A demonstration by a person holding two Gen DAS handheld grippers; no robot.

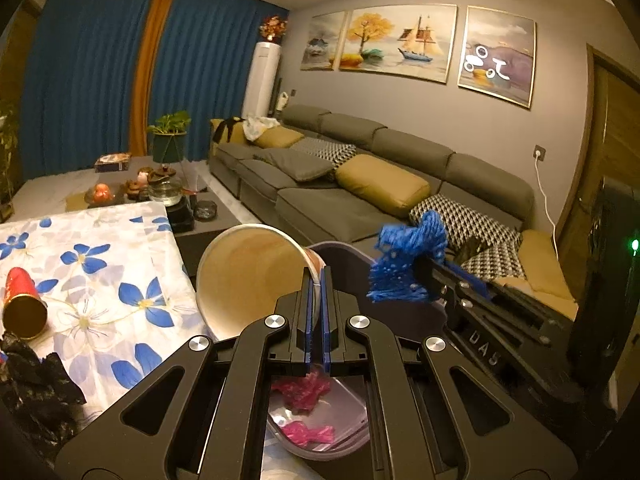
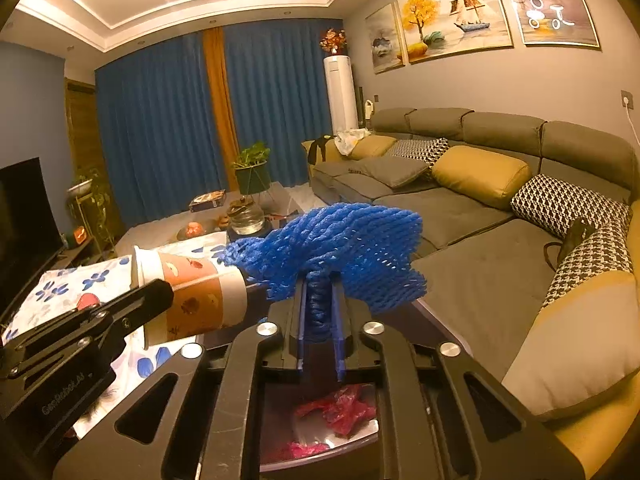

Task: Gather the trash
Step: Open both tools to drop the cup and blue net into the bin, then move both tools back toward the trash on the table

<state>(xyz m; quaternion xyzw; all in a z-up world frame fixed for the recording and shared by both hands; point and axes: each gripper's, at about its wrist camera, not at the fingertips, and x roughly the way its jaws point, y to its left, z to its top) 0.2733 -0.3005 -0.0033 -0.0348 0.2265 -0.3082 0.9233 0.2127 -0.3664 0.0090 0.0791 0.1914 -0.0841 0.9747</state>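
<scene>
Reading "DA5" on right claw (image 1: 416, 276), "GenRobot.AI" left (image 1: 317, 280)

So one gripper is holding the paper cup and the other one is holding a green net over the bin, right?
Not quite: the net is blue, not green, as the right wrist view shows. The rest holds. The left gripper pinches the paper cup by its rim, the right gripper is shut on the net, and both hang over the bin with pink wrappers in it.
</scene>
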